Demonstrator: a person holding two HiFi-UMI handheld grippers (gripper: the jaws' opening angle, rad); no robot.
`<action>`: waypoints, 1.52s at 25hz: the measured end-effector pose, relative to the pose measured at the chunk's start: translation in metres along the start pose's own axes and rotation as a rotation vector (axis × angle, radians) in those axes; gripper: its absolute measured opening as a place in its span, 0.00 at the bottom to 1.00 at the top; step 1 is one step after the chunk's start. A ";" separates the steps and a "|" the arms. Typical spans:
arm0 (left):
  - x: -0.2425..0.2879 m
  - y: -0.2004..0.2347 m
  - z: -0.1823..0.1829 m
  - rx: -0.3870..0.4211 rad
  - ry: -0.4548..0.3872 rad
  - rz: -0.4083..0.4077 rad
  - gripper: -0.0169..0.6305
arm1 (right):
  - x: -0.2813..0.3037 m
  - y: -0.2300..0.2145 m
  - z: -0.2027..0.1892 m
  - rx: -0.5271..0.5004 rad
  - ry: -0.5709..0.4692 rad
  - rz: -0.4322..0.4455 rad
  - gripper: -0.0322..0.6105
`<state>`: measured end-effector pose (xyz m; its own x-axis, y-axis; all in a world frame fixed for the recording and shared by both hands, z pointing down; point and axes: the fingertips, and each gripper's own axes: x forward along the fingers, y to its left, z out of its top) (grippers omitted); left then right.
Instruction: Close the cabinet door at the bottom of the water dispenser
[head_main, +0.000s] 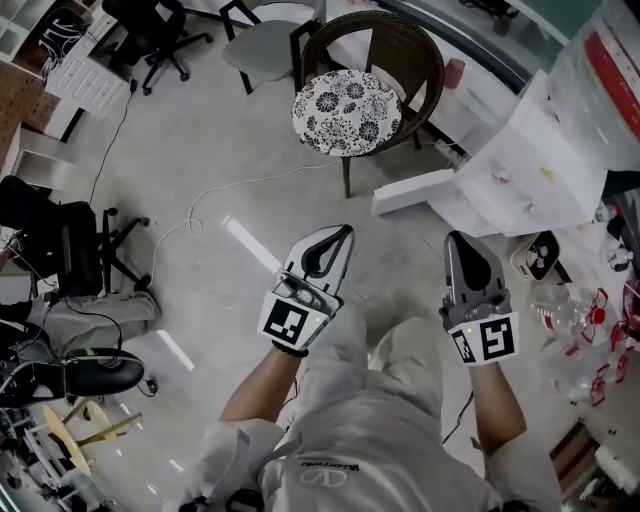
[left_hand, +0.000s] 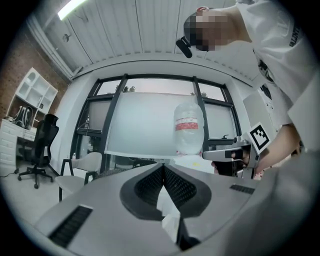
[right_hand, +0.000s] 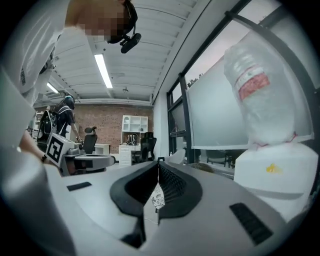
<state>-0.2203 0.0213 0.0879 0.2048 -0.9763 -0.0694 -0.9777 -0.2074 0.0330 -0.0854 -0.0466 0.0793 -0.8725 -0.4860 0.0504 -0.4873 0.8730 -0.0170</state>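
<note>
White panel off the water dispenser, probably its open cabinet door, lay at eleven o'clock from the nearer right gripper, two o'clock from the left gripper; both jaw pairs were together, empty.

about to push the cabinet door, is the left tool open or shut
Shut. In the left gripper view the left tool has its two ribbed pads meeting at the tips, with nothing held between them.
</note>
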 end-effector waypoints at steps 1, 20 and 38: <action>0.005 0.001 -0.025 0.001 -0.001 0.000 0.03 | 0.008 -0.004 -0.023 -0.003 -0.004 0.010 0.07; 0.073 0.044 -0.423 0.074 0.010 -0.122 0.03 | 0.112 -0.029 -0.400 -0.046 -0.044 0.170 0.08; 0.122 0.064 -0.520 0.100 -0.003 -0.152 0.25 | 0.162 -0.037 -0.510 -0.066 -0.045 0.177 0.08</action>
<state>-0.2333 -0.1429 0.6000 0.3507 -0.9340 -0.0686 -0.9352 -0.3455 -0.0773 -0.1907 -0.1380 0.5976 -0.9459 -0.3243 0.0082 -0.3237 0.9451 0.0444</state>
